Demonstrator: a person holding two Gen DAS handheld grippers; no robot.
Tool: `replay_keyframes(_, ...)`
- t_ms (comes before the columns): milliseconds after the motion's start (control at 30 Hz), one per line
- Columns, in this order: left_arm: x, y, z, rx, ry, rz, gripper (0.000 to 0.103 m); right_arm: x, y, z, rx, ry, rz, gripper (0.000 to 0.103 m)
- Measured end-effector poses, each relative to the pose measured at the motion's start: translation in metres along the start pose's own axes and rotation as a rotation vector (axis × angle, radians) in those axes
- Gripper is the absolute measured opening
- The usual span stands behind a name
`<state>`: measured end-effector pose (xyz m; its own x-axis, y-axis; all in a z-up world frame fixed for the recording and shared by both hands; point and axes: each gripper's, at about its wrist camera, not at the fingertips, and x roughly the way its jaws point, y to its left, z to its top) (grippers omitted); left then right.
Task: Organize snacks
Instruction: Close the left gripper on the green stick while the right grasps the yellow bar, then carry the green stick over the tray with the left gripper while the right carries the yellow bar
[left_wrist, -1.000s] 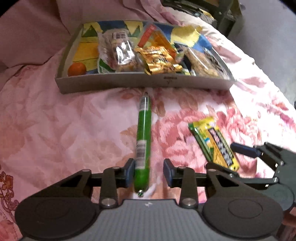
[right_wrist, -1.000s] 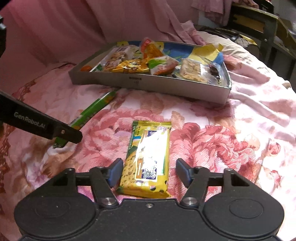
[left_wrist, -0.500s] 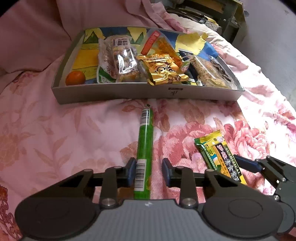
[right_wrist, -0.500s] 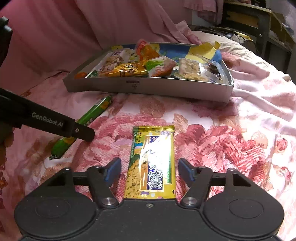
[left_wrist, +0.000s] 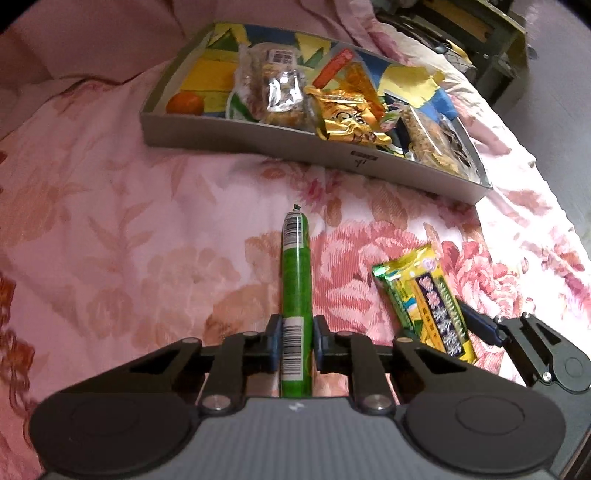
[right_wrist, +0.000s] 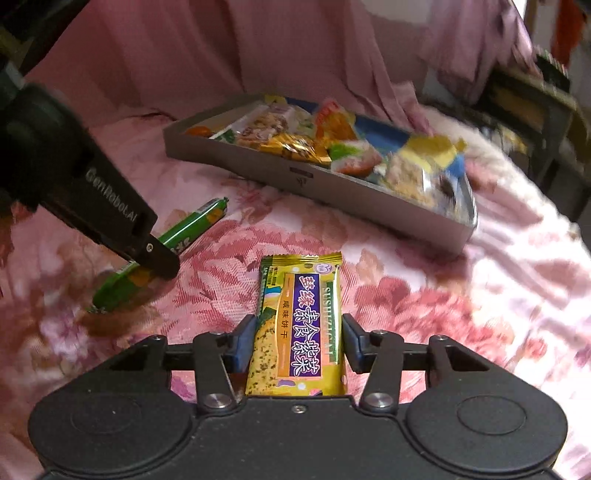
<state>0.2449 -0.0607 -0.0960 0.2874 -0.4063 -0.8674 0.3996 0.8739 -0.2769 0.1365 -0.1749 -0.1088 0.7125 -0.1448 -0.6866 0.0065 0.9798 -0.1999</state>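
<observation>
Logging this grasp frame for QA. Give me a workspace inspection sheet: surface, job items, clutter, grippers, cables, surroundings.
Surface: pink floral bedspread, soft and wrinkled.
Job's things: green sausage stick and yellow biscuit pack lie on the bedspread; grey tray beyond them holds assorted snack packets and an orange fruit.
Clutter: nothing seen loose on the bedspread besides the two snacks.
Grippers: left gripper shut on the green sausage stick near its barcode end. Right gripper closing, biscuit pack between the pads; left pad at its edge, slight gap at the right pad.
Cables: nothing seen.
Surroundings: pink draped fabric behind the tray; dark furniture at upper right, unclear.
</observation>
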Motion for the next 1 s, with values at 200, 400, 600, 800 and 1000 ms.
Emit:
replay_keyframes(200,-0.007,-0.001,-0.003,-0.016,-0.027,0.026,0.018,-0.008,0.010,0.000,-0.118,-0.074,-0.052,0.050)
replay_keyframes(400,-0.019,-0.003,0.003,-0.011,-0.095,0.046,0.018,-0.008,0.011,0.003,-0.142,-0.117,-0.082,0.050)
replay_keyframes(600,-0.031,-0.013,0.007,0.042,-0.181,0.083,0.018,-0.010,0.011,0.005,-0.144,-0.150,-0.096,0.050)
replay_keyframes(800,-0.042,-0.020,0.008,0.072,-0.256,0.089,0.018,-0.014,0.012,0.008,-0.158,-0.186,-0.112,0.050)
replay_keyframes(1000,-0.050,-0.019,0.012,0.056,-0.312,0.098,0.018,-0.022,0.008,0.013,-0.166,-0.242,-0.142,0.050)
